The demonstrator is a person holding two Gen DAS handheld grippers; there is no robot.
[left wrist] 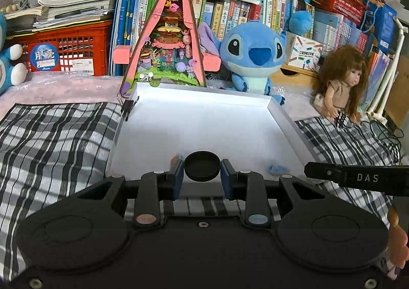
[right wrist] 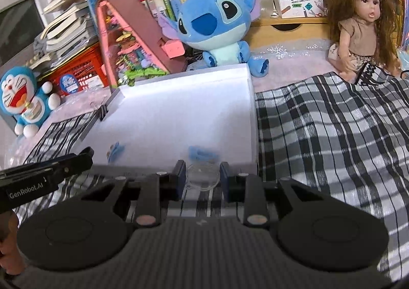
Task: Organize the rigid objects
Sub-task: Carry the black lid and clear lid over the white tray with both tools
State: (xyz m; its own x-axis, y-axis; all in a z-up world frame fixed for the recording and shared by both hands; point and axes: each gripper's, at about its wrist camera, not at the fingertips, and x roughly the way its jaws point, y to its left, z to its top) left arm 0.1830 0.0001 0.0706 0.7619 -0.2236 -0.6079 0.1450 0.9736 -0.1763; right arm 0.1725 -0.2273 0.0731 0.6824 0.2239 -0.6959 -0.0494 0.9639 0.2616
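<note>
My left gripper point(left wrist: 202, 172) is shut on a round black lid point(left wrist: 202, 165), held just above the near edge of a white tray point(left wrist: 281, 120). My right gripper point(right wrist: 202, 176) is shut on a clear round disc point(right wrist: 203, 176) over the tray's near rim point(right wrist: 251, 115). Two small blue pieces lie inside the tray near its front: one point(left wrist: 277, 169) to the right of the black lid, another point(left wrist: 179, 157) partly hidden behind my left finger. In the right wrist view they show as a blue piece point(right wrist: 115, 152) and a second blue piece point(right wrist: 202, 153).
A checked cloth point(left wrist: 56, 140) covers the surface around the tray. Behind it stand a pink triangular toy house point(left wrist: 168, 41), a blue plush point(left wrist: 253, 53), a long-haired doll point(right wrist: 363, 23), a blue cat plush point(right wrist: 24, 99), a red crate point(left wrist: 66, 51) and rows of books. A binder clip point(left wrist: 129, 107) grips the tray's left rim.
</note>
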